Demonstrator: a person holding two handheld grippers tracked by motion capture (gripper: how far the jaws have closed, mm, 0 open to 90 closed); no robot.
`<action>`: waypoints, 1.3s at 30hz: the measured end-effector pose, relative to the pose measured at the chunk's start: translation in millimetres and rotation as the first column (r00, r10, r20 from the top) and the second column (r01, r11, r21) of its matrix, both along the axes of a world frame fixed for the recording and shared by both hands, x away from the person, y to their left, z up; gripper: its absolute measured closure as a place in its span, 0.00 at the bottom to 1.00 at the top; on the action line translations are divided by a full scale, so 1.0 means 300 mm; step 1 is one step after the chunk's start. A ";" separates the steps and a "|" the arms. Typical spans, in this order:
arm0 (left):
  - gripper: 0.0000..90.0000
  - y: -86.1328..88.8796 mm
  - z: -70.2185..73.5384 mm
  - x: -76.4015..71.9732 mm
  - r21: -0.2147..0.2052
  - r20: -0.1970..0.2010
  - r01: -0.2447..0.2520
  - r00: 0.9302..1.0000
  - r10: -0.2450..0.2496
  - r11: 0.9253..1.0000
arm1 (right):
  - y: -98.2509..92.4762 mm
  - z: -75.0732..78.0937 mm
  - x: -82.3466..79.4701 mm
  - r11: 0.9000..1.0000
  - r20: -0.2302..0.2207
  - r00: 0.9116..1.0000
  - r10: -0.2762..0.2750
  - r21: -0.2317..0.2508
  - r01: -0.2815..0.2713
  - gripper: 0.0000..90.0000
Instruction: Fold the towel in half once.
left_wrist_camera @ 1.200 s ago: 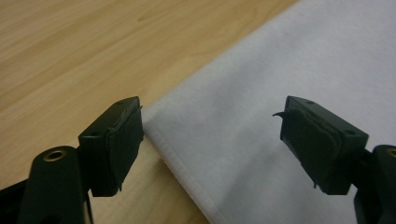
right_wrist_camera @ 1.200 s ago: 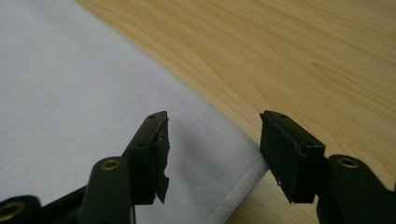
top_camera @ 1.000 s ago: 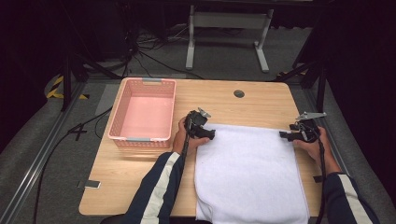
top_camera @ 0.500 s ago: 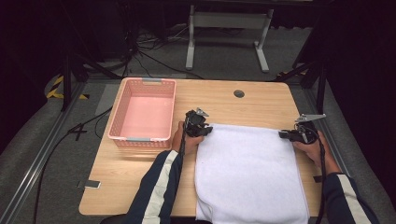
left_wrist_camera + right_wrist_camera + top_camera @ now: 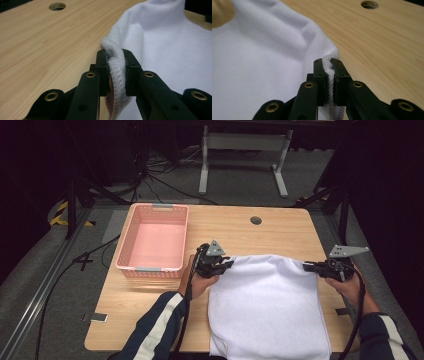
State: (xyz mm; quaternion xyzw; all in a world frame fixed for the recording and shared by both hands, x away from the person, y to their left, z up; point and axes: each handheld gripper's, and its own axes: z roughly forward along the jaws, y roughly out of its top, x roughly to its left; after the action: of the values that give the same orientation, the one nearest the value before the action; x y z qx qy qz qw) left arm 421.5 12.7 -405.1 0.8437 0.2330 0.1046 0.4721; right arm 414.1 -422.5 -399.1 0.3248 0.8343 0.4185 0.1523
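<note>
A white towel (image 5: 267,305) lies on the wooden table (image 5: 150,315), its near edge hanging over the table's front. My left gripper (image 5: 227,265) is shut on the towel's far left corner (image 5: 116,72), whose bunched hem sits pinched between the black pads; these jaws have just been closing. My right gripper (image 5: 307,266) is shut on the far right corner (image 5: 329,72), the hem clamped tight between its pads. Both far corners are lifted off the table, and the far edge sags between them.
A pink plastic basket (image 5: 131,247) stands empty at the table's left side. A round cable hole (image 5: 256,220) sits in the tabletop behind the towel. Cables and a metal stand lie on the floor beyond the table.
Both grippers closed on the towel's far corners and rose, drawing them up and toward the person. The far edge, flat before, now hangs lifted between them.
</note>
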 end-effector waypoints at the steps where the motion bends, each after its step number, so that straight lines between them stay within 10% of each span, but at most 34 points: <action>1: 0.87 0.007 0.006 -0.039 -0.004 0.001 0.020 1.000 -0.020 1.000 | 0.009 0.016 -0.037 1.000 0.017 0.999 0.029 -0.008 -0.029 0.92; 11: 0.87 0.063 -0.076 -0.241 0.154 -0.025 0.186 0.983 -0.184 0.970 | 0.050 0.004 -0.289 0.963 0.000 0.965 0.262 -0.064 -0.261 0.92; 13: 0.87 0.065 -0.126 -0.277 0.213 -0.064 0.218 0.976 -0.209 0.952 | 0.044 -0.052 -0.349 0.941 -0.069 0.947 0.314 -0.110 -0.320 0.92; 19: 0.87 0.052 -0.161 -0.278 0.273 -0.082 0.198 0.980 -0.183 0.941 | 0.073 -0.128 -0.397 0.913 -0.164 0.935 0.314 -0.218 -0.345 0.91; 22: 0.87 0.047 -0.165 -0.265 0.280 -0.075 0.190 0.982 -0.176 0.941 | 0.071 -0.138 -0.385 0.922 -0.177 0.938 0.297 -0.202 -0.330 0.91; 26: 0.87 0.042 -0.166 -0.222 0.289 -0.053 0.166 0.986 -0.157 0.943 | 0.057 -0.148 -0.336 0.954 -0.159 0.964 0.211 -0.183 -0.239 0.91; 39: 0.88 -0.029 -0.170 -0.013 0.330 0.056 0.022 0.998 -0.042 0.944 | 0.050 -0.157 -0.140 0.977 -0.069 0.996 0.053 -0.203 -0.066 0.91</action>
State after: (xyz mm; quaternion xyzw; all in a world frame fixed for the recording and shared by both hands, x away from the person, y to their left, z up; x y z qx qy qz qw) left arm 417.7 4.1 -456.1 0.9107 0.1838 0.1604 0.3333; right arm 372.1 -407.6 -446.3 0.2952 0.8868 0.3242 0.1459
